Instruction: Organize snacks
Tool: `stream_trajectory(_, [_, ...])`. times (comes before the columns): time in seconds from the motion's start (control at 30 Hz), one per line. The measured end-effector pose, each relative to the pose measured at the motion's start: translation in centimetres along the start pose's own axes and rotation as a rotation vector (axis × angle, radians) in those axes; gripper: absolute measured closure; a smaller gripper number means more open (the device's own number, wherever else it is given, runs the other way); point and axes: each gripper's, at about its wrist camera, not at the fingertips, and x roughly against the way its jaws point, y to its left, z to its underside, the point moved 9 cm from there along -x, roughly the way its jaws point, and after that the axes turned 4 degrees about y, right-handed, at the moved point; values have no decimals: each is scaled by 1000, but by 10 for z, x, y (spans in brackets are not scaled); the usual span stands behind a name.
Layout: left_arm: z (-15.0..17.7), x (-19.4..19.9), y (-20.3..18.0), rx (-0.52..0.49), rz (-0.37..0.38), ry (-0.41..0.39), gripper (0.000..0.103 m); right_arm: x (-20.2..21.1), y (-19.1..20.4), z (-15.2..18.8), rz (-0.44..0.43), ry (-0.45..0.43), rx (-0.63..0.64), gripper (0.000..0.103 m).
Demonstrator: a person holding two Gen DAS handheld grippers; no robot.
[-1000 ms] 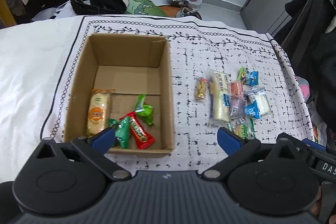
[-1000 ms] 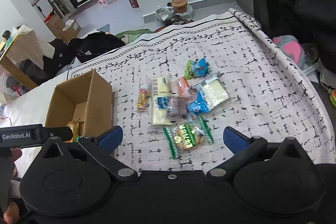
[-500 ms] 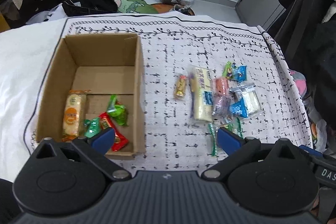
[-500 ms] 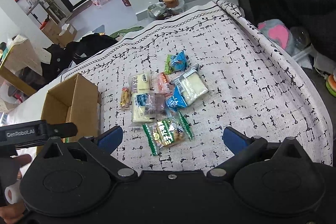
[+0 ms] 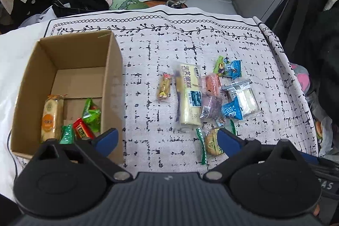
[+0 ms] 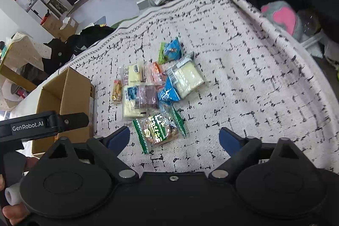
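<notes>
We note a white cloth with black dash pattern [image 5: 161, 60] covering the surface. On its left sits the open brown cardboard box [image 5: 70, 69], holding four wrapped snacks at its near end. Right of the box, apart from it, lies a cluster of loose packets around a long cream cake bar [image 5: 187, 94]. Left gripper [image 5: 167, 138] and right gripper [image 6: 174, 137]: both spread wide, empty.

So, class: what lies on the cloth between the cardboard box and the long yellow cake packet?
One small yellow snack packet lies between the cardboard box and the long yellow cake packet; otherwise bare patterned cloth. The left wrist view shows it best.
</notes>
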Motion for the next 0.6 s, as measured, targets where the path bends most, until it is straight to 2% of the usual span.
stream_trajectory(0.27, [-8,-18,-17,-26,33,7,23,-21,-7,-4,-46,37,-43,33])
stream_trajectory(0.6, [-21,-49,-48,-56,91,36,47,-40,-18,-23,-111,30,-108,55])
